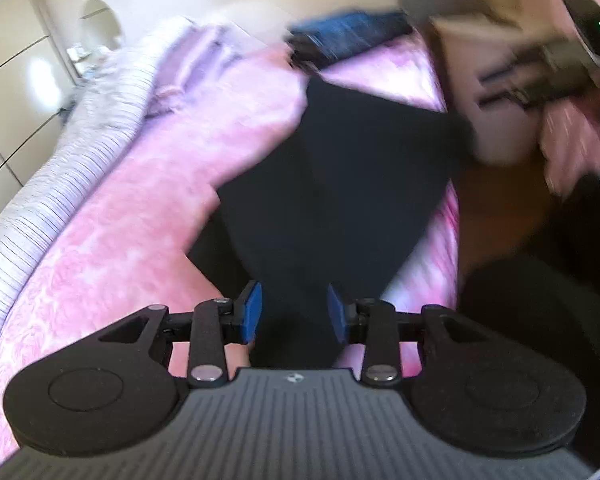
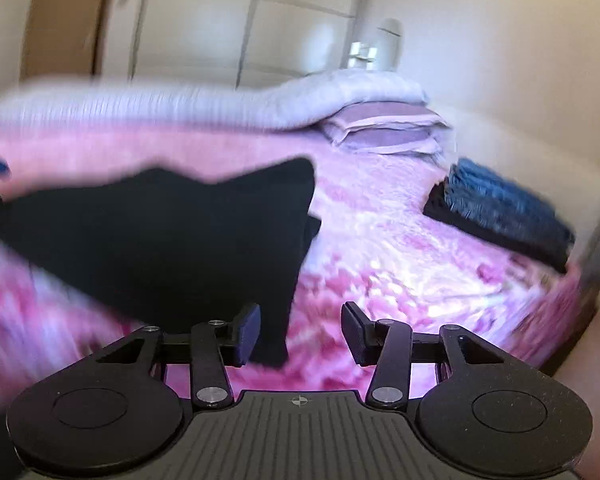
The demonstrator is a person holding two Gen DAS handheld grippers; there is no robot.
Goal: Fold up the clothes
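A black garment [image 1: 332, 184] lies spread on the pink bedspread [image 1: 140, 208]. My left gripper [image 1: 295, 312] is open, its blue pads [image 1: 252, 312] on either side of the garment's near end, not closed on it. In the right wrist view the black garment [image 2: 168, 236] lies left of centre on the bedspread [image 2: 400, 248]. My right gripper [image 2: 300, 334] is open and empty, just above the garment's near right corner. The right gripper also shows blurred at the far right of the left wrist view [image 1: 548, 68].
A folded stack of blue and black clothes [image 2: 504, 212] sits at the bed's far right [image 1: 348, 36]. Lilac pillows [image 2: 384, 130] and a striped grey duvet [image 1: 60, 184] lie along the far side. A cardboard box [image 1: 488, 92] and wooden floor are beside the bed.
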